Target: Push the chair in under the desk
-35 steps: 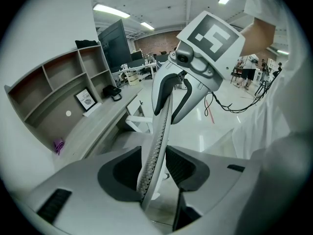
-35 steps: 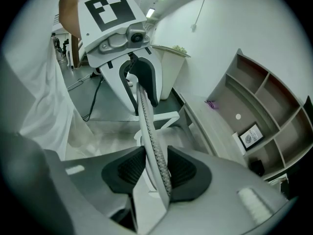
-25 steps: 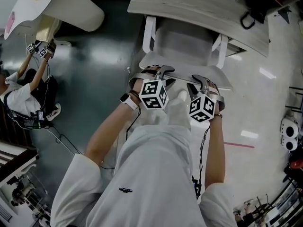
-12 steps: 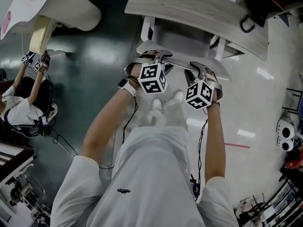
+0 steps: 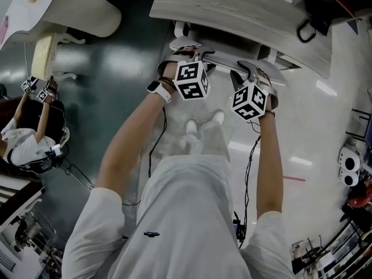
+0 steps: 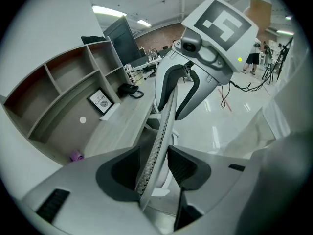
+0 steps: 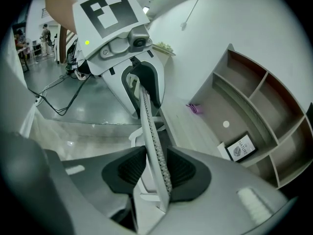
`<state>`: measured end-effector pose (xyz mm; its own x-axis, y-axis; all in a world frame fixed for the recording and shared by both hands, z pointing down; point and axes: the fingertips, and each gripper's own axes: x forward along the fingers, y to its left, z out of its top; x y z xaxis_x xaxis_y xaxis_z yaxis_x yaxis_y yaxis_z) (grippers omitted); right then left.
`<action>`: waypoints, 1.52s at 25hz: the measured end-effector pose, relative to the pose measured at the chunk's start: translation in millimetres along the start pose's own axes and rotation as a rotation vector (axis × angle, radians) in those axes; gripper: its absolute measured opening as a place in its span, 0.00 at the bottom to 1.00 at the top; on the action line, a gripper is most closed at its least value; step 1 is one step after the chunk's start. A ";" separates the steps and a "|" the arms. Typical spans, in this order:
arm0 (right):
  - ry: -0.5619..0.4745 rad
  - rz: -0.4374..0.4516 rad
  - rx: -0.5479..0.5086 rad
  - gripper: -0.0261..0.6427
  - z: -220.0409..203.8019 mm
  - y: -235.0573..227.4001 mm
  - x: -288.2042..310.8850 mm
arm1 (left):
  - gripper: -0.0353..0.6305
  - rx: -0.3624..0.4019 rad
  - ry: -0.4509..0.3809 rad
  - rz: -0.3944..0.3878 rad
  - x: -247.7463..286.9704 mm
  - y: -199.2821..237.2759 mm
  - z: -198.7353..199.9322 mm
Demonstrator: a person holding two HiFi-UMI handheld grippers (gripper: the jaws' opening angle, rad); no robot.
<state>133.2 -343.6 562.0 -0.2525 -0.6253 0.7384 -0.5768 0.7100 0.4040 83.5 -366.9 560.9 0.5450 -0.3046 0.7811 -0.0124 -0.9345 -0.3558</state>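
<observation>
On the desk [image 6: 122, 126] beyond the chair [image 6: 157, 141], framed picture [image 6: 101, 102]; perhaps purple clip [image 6: 76, 155]

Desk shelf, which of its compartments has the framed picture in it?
The long bottom bay, open onto the desk top: the framed picture stands in it. The cubbies above show nothing inside.

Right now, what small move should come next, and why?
Probably one short push forward: the chair backrest stands just short of the desk edge, the right claw grips it, and the left claw, jaws just opening, straddles it loosely.
</observation>
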 end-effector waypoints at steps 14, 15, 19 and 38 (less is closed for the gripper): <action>-0.026 -0.045 -0.041 0.26 -3.5 -50.3 21.3 | 0.32 0.038 -0.003 0.038 28.2 44.8 14.5; -0.033 -0.058 -0.052 0.26 -3.5 -50.1 21.5 | 0.32 0.037 -0.003 0.043 28.8 45.0 14.0; -0.040 -0.053 -0.053 0.26 -1.3 -50.6 21.3 | 0.34 0.003 0.009 0.033 28.4 47.3 13.4; -0.169 -0.163 0.116 0.31 18.3 -26.9 -65.1 | 0.19 -0.290 -0.176 0.109 -53.7 -0.1 35.1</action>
<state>150.9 -328.0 493.1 -0.2695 -0.7803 0.5644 -0.7033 0.5598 0.4381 83.7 -343.9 500.9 0.6632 -0.3923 0.6374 -0.3016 -0.9195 -0.2521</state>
